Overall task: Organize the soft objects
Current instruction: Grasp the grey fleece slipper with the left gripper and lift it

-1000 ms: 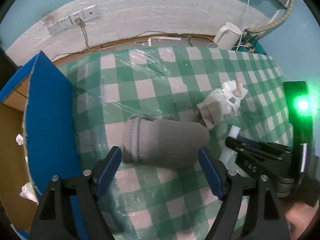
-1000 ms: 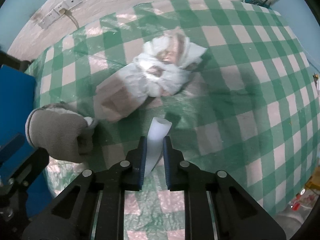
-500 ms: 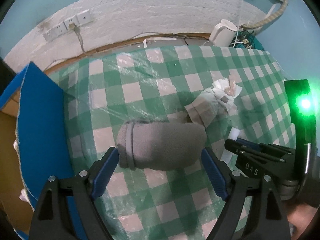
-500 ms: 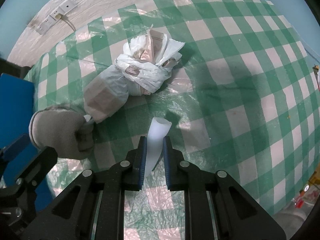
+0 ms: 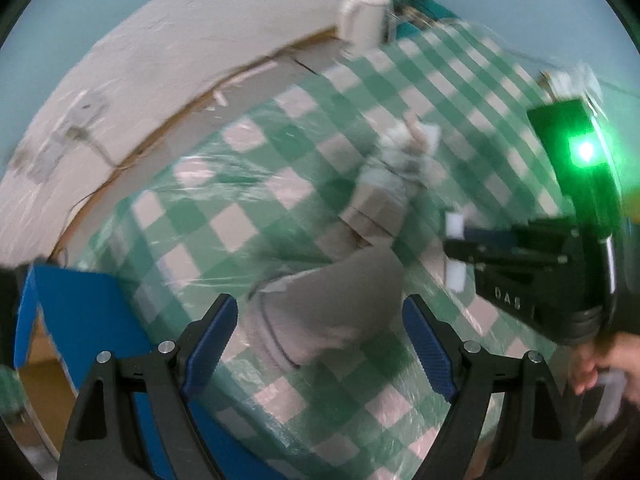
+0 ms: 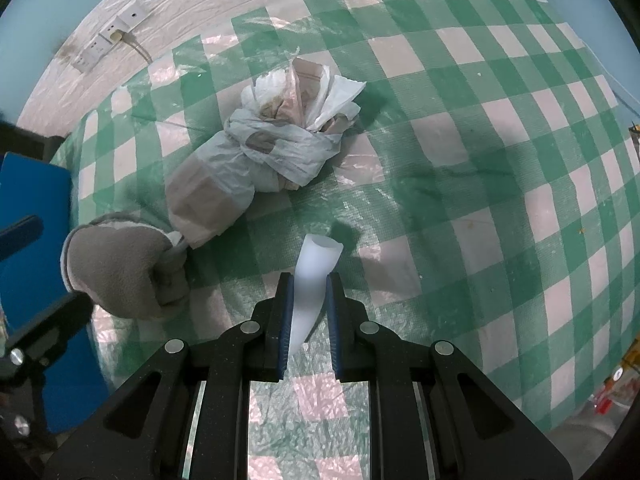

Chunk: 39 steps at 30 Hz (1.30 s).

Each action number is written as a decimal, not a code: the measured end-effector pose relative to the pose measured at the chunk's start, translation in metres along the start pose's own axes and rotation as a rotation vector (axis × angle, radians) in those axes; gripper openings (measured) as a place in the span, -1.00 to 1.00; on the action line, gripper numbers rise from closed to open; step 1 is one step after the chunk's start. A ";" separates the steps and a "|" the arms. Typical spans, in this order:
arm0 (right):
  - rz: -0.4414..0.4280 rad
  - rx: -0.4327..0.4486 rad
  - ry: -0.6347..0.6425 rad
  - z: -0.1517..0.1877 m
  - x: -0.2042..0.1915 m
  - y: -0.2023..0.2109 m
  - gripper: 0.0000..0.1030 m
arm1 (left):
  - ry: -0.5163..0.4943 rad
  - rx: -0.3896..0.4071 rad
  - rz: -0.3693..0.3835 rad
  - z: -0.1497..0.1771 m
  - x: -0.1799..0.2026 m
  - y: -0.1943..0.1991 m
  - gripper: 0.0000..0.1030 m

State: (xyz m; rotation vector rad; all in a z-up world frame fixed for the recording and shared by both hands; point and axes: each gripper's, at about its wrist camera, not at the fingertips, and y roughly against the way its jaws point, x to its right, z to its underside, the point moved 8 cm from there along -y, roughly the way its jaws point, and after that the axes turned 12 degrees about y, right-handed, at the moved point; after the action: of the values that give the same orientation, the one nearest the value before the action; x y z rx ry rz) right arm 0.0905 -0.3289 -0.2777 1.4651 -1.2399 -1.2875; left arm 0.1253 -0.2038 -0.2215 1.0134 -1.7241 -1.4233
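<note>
White soft tube (image 6: 312,284), long axis toward 12 o'clock, pinched in closed right gripper (image 6: 307,320); left gripper (image 5: 320,344) wide open, empty, around grey sock (image 5: 324,308).

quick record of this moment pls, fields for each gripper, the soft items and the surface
left gripper: open, jaws either side of the grey fleece mitten, not closed on it
right gripper: shut on the white foam tube
third item: knotted plastic bag bundle, lying beyond the mitten
surface: green checked tablecloth under clear plastic
left edge: blue box
</note>
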 end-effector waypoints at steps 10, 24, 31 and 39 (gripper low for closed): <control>0.006 -0.009 -0.015 0.006 0.006 0.000 -0.73 | -0.290 -0.066 -0.010 0.008 0.021 -0.029 0.77; 0.017 -0.018 -0.024 0.005 0.007 -0.004 -0.73 | -0.307 -0.032 -0.120 0.002 0.023 -0.059 0.80; 0.024 -0.013 -0.017 0.005 0.004 -0.002 -0.73 | -0.317 0.003 -0.122 0.020 0.026 -0.047 0.70; 0.030 0.000 -0.002 0.006 0.000 0.004 -0.73 | -0.287 0.018 -0.125 0.033 0.034 -0.032 0.65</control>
State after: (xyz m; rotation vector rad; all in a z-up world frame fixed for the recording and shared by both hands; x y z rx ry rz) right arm 0.0843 -0.3295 -0.2747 1.4407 -1.2584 -1.2693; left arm 0.0849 -0.2216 -0.2581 0.9785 -1.9060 -1.7039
